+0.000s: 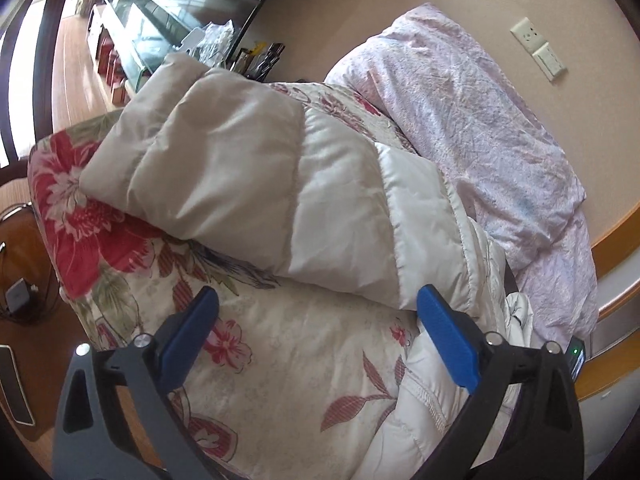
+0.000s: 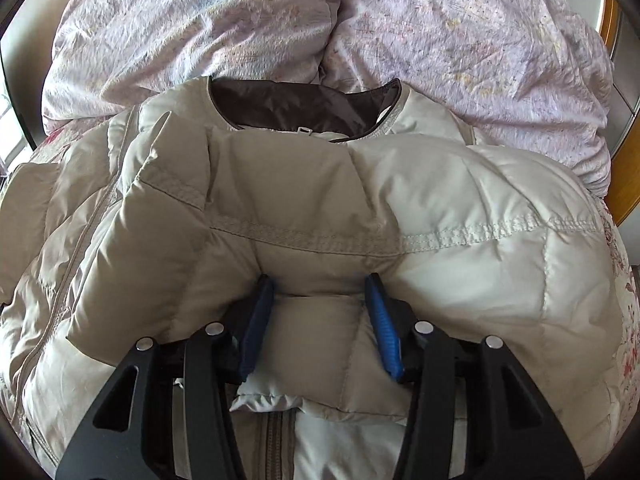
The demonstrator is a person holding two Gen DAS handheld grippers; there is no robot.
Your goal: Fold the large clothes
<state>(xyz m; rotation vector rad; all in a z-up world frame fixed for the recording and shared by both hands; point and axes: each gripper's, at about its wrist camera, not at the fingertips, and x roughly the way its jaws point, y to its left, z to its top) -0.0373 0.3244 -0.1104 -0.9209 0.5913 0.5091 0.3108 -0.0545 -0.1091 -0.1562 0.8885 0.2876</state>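
A beige puffer jacket [image 2: 320, 184] lies on a floral bedspread [image 1: 280, 360], its brown-lined collar [image 2: 296, 108] towards the pillows. In the right wrist view a sleeve [image 2: 316, 344] is folded across the jacket's chest, and my right gripper [image 2: 320, 284] is closed on that sleeve's puffy end, blue pads pressing into the fabric. In the left wrist view the other sleeve [image 1: 240, 168] stretches out to the left over the bedspread. My left gripper [image 1: 316, 300] is open and empty, hovering just in front of the sleeve where it joins the jacket body [image 1: 440, 392].
Two pale pink crumpled pillows [image 2: 460, 40] lie behind the jacket against the wall. A wooden bedside surface [image 1: 24, 264] with a charger and cables is at the left. A glass-topped cabinet [image 1: 132, 28] stands further back. A wooden bed frame [image 1: 616, 292] runs along the right.
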